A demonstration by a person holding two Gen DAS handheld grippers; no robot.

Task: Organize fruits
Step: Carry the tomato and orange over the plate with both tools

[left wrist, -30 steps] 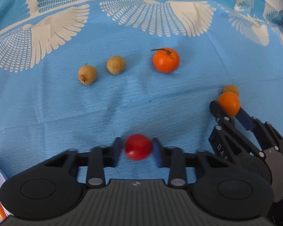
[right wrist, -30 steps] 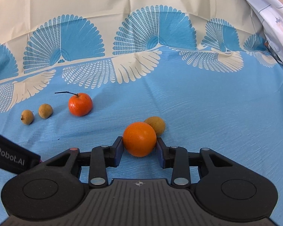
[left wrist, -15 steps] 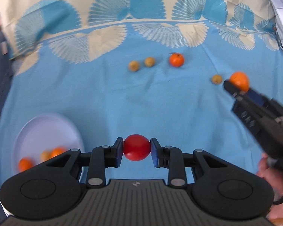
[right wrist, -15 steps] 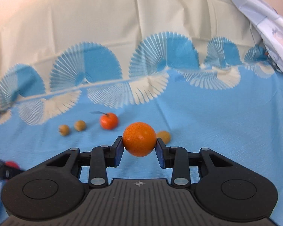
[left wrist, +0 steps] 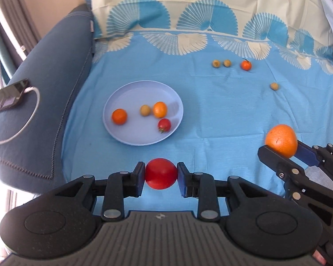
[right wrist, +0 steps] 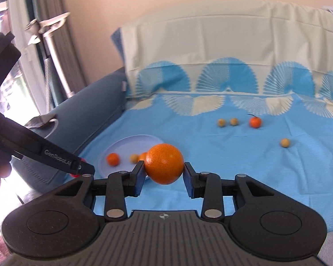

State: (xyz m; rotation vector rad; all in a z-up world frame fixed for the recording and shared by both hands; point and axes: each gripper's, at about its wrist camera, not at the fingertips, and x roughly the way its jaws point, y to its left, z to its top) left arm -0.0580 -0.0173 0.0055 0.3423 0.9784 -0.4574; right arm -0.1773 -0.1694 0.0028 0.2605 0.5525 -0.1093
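A bed draped in a blue fan-patterned cotton sheet (left wrist: 211, 115) is pictured with both loads now raised well clear of it. A round lilac plastic plate (left wrist: 131, 90), newly in view at 11 o'clock, is already stocked. A dimpled orange (right wrist: 164, 163) is pinched by the right hand-held gripper (right wrist: 164, 177), a glossy red tomato (left wrist: 161, 173) by the left hand-held gripper (left wrist: 161, 178); delivery appears next.

Both wrist cams raised, facing fwd over blue cloth (left wrist: 211, 110); shared: plate (left wrist: 122, 93), scattered fruit.
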